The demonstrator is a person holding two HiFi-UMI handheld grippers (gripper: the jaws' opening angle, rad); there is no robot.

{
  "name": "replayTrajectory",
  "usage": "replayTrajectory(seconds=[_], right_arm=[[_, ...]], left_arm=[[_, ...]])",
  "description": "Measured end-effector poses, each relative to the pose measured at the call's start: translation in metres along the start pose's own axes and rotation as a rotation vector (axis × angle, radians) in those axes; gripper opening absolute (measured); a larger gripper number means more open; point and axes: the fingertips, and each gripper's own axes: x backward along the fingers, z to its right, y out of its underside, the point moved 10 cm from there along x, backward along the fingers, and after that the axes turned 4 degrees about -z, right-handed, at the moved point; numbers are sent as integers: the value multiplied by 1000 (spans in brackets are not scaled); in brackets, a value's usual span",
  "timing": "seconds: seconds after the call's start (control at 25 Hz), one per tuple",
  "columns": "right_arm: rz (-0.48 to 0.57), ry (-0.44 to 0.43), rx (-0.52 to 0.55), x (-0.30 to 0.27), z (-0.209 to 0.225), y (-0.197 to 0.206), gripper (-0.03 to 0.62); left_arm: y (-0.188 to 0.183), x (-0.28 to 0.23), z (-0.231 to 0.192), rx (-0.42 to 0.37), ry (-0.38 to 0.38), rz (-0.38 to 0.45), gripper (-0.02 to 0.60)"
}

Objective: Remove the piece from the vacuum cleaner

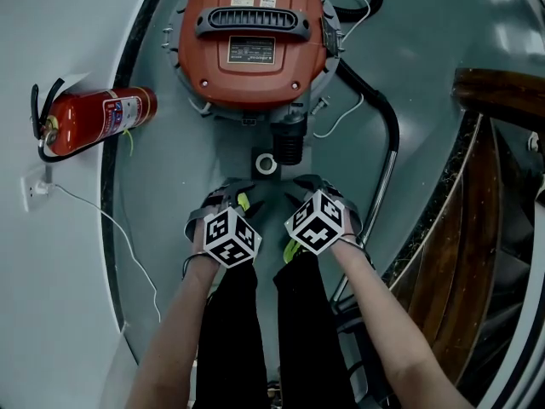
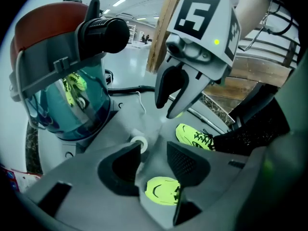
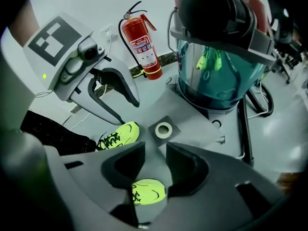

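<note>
The vacuum cleaner (image 1: 251,41) stands ahead of me, with an orange-red lid over a teal see-through drum (image 2: 62,100) (image 3: 221,76). A black ribbed inlet piece (image 1: 289,139) sticks out of its near side. On the floor just in front lies a small grey square with a white ring (image 1: 266,164) (image 2: 138,143) (image 3: 164,129). My left gripper (image 1: 232,192) (image 2: 154,160) and right gripper (image 1: 308,184) (image 3: 155,165) hover side by side short of that ring. Both are open with nothing between their jaws. Each shows in the other's view, jaws apart.
A red fire extinguisher (image 1: 94,119) (image 3: 142,42) lies at the left by the wall. A black hose (image 1: 387,135) curves down the right side beside a metal tube. A white cable (image 1: 111,228) runs from a wall socket (image 1: 36,187). Wooden stairs (image 1: 494,186) are at the right. My neon shoes (image 2: 195,136) are below.
</note>
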Motion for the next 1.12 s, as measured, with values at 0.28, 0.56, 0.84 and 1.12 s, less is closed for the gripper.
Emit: replayTrajectory(seconds=[0.28,0.56,0.84,1.12], right_arm=[[32,17,-68,11,8,5,132],[42,33,-42,38,3,-3,129],[83,34,-60,77,-5,-17,39],[131,28,-134,115,-14,-18,17]], left_arm=[[-1,8,-2,50,0,65,173],[-19,31,-2,63,2,83,113],[-26,74,-5,121,-34,89,11],[-24,111,-2,166,-43,76,9]])
